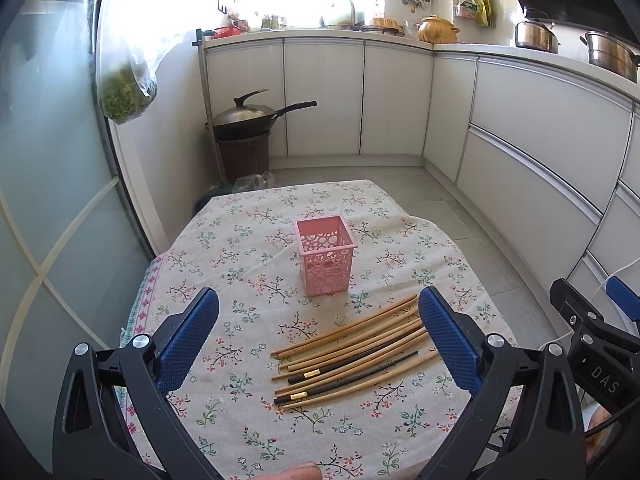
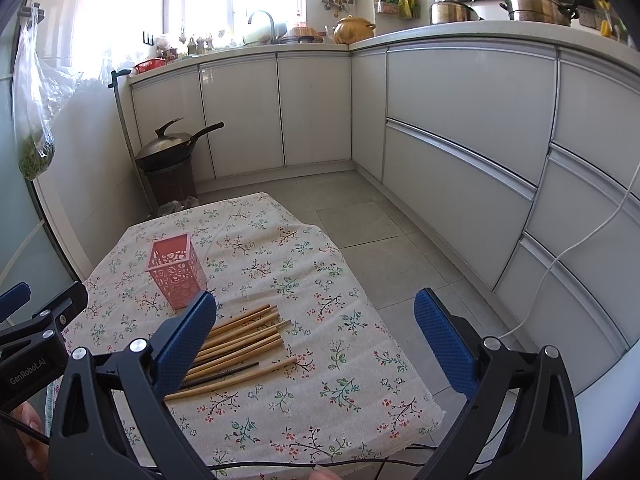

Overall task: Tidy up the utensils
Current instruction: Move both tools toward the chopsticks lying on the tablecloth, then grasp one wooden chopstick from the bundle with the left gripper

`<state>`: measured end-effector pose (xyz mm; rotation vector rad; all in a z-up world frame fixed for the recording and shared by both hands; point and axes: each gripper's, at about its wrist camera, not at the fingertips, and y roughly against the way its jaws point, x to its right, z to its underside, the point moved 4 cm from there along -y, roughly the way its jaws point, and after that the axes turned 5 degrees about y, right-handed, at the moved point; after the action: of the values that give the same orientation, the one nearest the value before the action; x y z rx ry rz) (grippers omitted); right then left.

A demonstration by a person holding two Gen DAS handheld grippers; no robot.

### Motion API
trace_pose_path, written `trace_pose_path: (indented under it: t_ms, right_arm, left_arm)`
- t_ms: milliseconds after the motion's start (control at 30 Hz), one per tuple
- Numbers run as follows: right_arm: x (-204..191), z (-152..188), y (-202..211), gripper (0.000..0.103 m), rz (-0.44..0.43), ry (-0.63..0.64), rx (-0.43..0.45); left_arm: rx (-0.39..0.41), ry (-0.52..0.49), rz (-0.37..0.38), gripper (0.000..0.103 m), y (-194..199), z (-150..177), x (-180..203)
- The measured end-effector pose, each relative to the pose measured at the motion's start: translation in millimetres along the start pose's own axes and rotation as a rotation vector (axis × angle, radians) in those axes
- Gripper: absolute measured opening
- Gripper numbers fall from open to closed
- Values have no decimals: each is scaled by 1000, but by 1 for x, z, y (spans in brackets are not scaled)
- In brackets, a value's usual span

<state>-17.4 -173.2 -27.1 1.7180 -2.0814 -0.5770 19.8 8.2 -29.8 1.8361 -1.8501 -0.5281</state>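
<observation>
A pink perforated holder [image 1: 325,254] stands upright and empty on the floral tablecloth [image 1: 240,248]; it also shows in the right wrist view [image 2: 177,272]. Several wooden and two dark chopsticks [image 1: 352,354] lie in a loose pile in front of it, also seen in the right wrist view [image 2: 240,344]. My left gripper [image 1: 318,344] is open and empty above the table, the pile near its right finger. My right gripper [image 2: 314,348] is open and empty, its left finger over the pile's near ends. The right gripper shows at the left view's right edge [image 1: 600,320].
The small table [image 2: 360,360] stands in a kitchen with white cabinets [image 2: 460,128] at the back and right. A wok on a brown bin [image 1: 244,128] stands behind the table. A glass door [image 1: 48,200] is on the left. A white cable [image 2: 580,240] hangs at the right.
</observation>
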Motion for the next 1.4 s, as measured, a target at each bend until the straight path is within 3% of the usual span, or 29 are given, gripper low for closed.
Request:
trace_pose_path:
  t_ms: [567,733,833,900,1033,1067,1267,1400]
  right_arm:
    - [1,1,-1,97,0,-3,-3]
    - [3,1,-2,97,5,-5,-3]
    - [7,1,-3,97,10,-18,-11]
    - [11,0,-3,97,15,-30,-20]
    - [25,0,-6,97,20,-83,-43]
    - [30,0,-6,97,20,-103,-52]
    - [64,0,-10,97,-15,-259,-90]
    - [80,2,-18,97,-33,-318,-120]
  left_arm:
    - [-7,0,-6,96,0,0,-2]
    - [-41,10,-30,96,-11,2,-6]
    - [-128,6,-54,96,-32,9,-8]
    - [-254,-46,-39,96,-57,19,-2]
    - [-549,-225,110,96,-104,53,37]
    - [-590,-265,142,96,-110,61,48]
    - [-677,-541,297,96,-131,86,117]
    - [-757,-637,373,94,-151,94,152]
